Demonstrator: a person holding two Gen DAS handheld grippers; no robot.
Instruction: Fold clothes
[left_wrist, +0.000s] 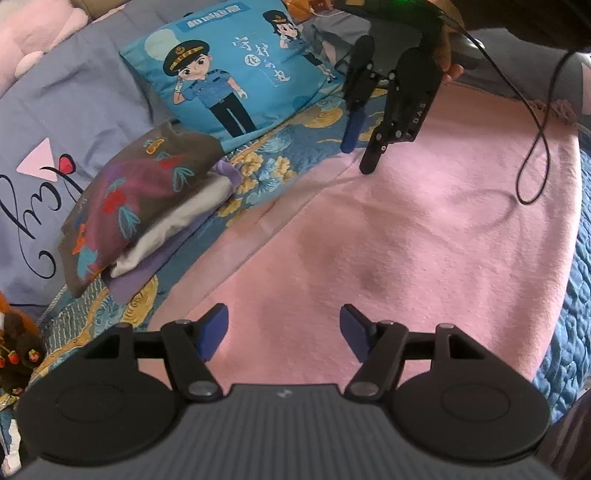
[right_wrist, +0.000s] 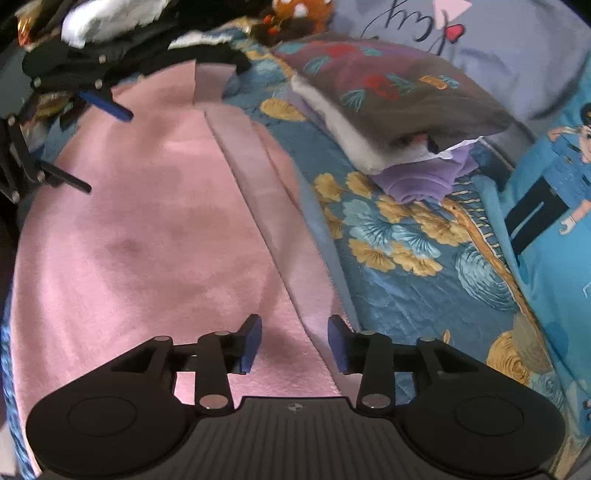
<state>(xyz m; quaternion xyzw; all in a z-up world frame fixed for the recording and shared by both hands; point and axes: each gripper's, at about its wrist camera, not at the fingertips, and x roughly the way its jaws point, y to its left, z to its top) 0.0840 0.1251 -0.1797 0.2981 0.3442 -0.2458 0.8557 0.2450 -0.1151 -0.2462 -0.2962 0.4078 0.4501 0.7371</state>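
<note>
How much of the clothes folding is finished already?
Done: a stack of folded clothes sits on the flowery bedspread. In hand: the pink garment lies spread flat, one edge already turned over into a strip. The left gripper and right gripper are both open above it, holding nothing. Left: folding the pink one smaller and adding it to the stack.

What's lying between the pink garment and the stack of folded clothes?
Only the blue floral bedspread, bare along that stretch. The right wrist view shows it between the pink garment and the folded stack.
</note>
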